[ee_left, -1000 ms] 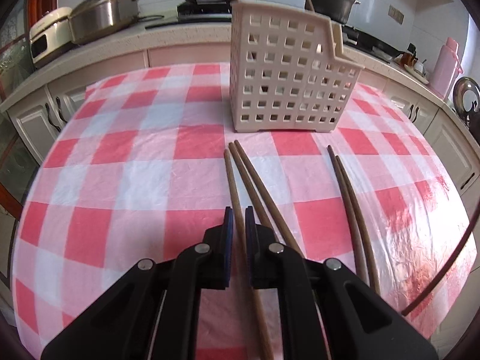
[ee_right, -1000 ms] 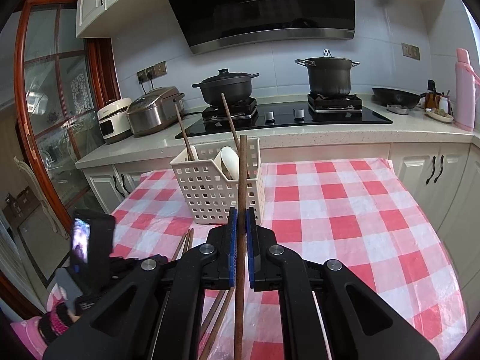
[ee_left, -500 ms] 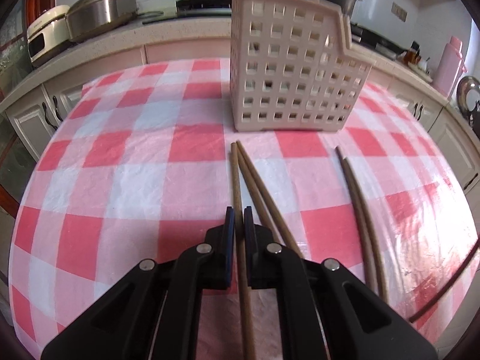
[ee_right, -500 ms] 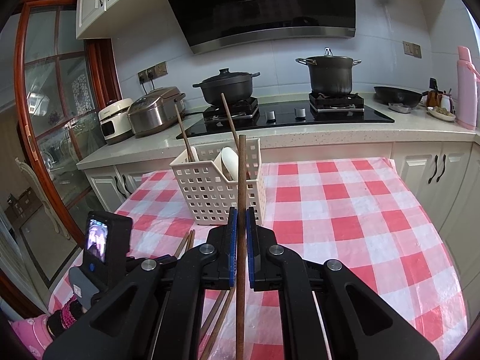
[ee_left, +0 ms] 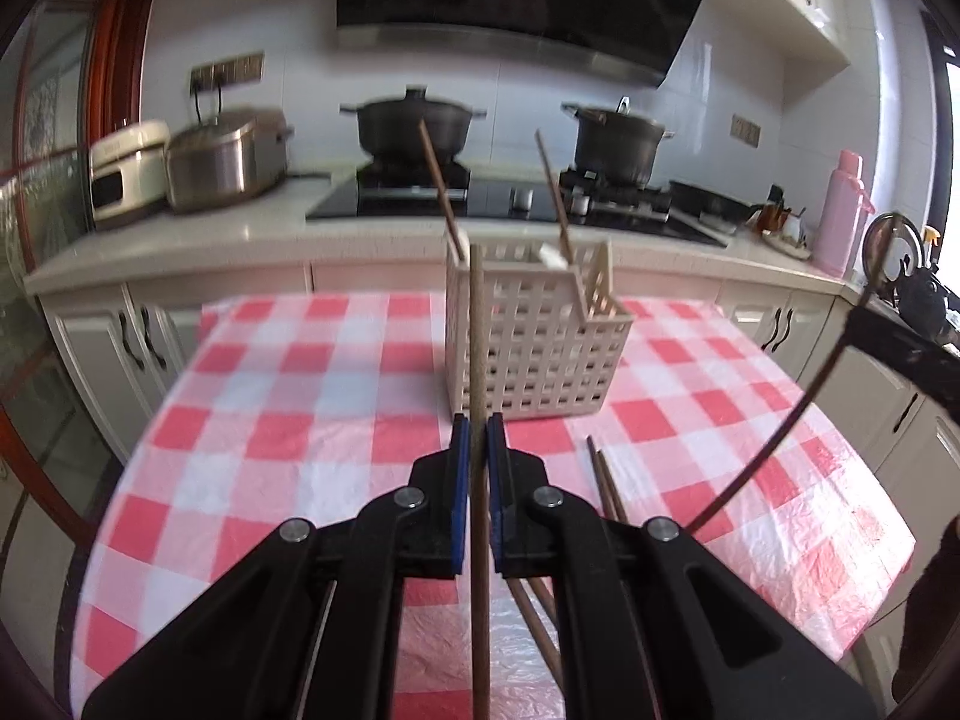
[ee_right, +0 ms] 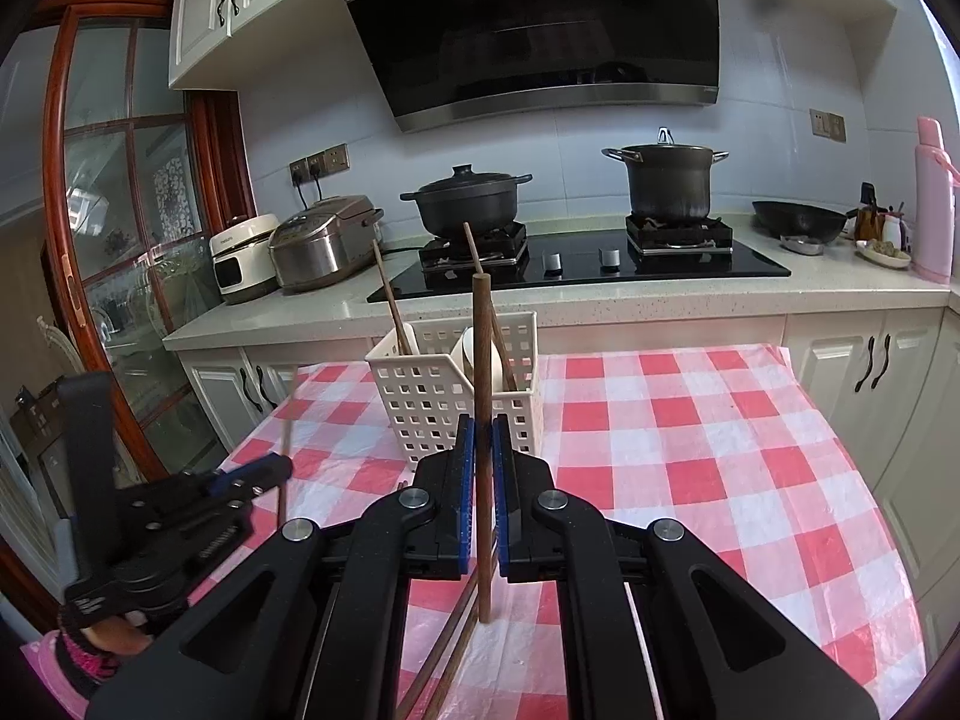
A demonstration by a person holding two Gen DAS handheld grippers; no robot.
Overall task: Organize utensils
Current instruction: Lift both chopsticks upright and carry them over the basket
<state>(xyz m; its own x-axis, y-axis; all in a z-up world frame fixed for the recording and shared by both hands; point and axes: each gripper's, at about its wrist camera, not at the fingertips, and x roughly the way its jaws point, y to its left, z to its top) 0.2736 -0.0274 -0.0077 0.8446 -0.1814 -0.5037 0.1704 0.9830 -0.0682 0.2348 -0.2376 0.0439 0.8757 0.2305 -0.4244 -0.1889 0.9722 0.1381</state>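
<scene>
The left claw [ee_left: 474, 450] pinches one brown wooden chopstick [ee_left: 477, 348] upright; the right claw [ee_right: 482, 450] pinches another brown wooden stick [ee_right: 482, 360] before the white perforated plastic basket [ee_right: 432, 396].

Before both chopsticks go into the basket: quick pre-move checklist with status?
1. Left gripper shut on its chopstick: ok, stick upright between the pads.
2. Right gripper shut on its chopstick: ok, upright, lower end just above the tablecloth.
3. Basket upright on the table, top open: ok.
4. Room in the basket: cannot tell; two sticks and a white spoon already stand in it, floor hidden.
5. The two grippers apart from each other: ok, the left sits off to the side in the right view.
6. Spare chopsticks on the table out of the way: ok, they lie short of the basket.
</scene>
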